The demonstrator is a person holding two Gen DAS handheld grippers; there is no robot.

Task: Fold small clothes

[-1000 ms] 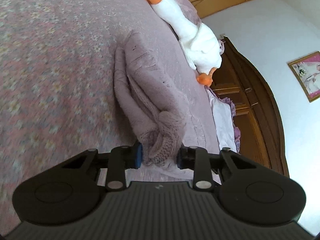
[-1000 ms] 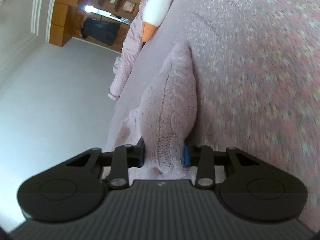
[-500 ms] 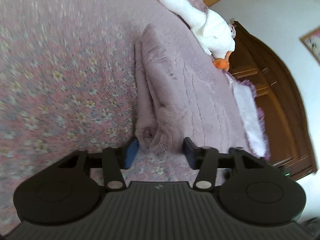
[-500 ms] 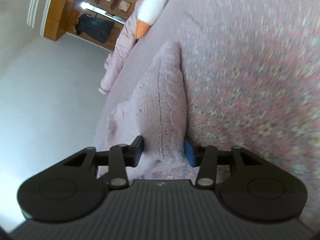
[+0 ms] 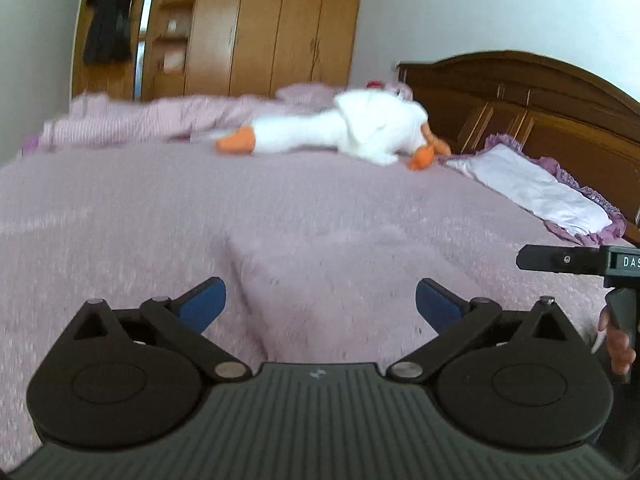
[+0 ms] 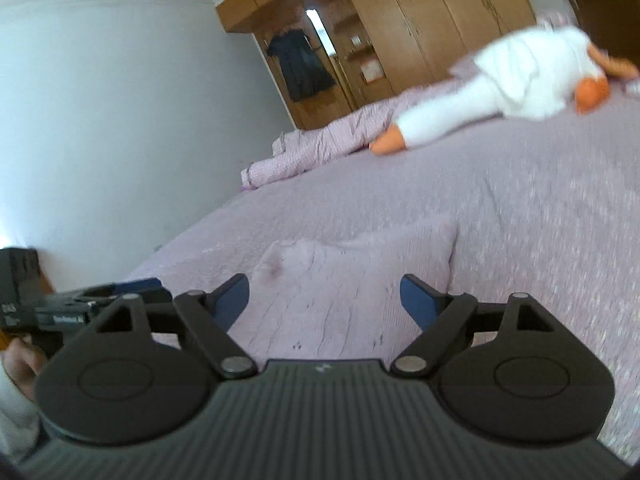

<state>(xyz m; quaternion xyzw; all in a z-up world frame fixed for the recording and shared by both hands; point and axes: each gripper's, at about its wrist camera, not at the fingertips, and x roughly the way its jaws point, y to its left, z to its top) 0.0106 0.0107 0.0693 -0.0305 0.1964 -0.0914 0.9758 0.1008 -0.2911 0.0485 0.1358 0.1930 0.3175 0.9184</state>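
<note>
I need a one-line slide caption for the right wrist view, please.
Open right gripper above a folded pink knitted garment lying on the bed.

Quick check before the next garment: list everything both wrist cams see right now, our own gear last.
knitted garment: 1, pale pink, folded flat on the bed ahead of both grippers
bedspread: 1, pink floral, covers the bed
plush goose: 1, white and orange, far side of the bed
pillow: 1, white with purple frill, by the headboard
headboard: 1, dark wood
wardrobe: 1, light wood, back wall
dark garment: 1, hanging at the wardrobe
left gripper: open, empty
right gripper: open, empty
</note>
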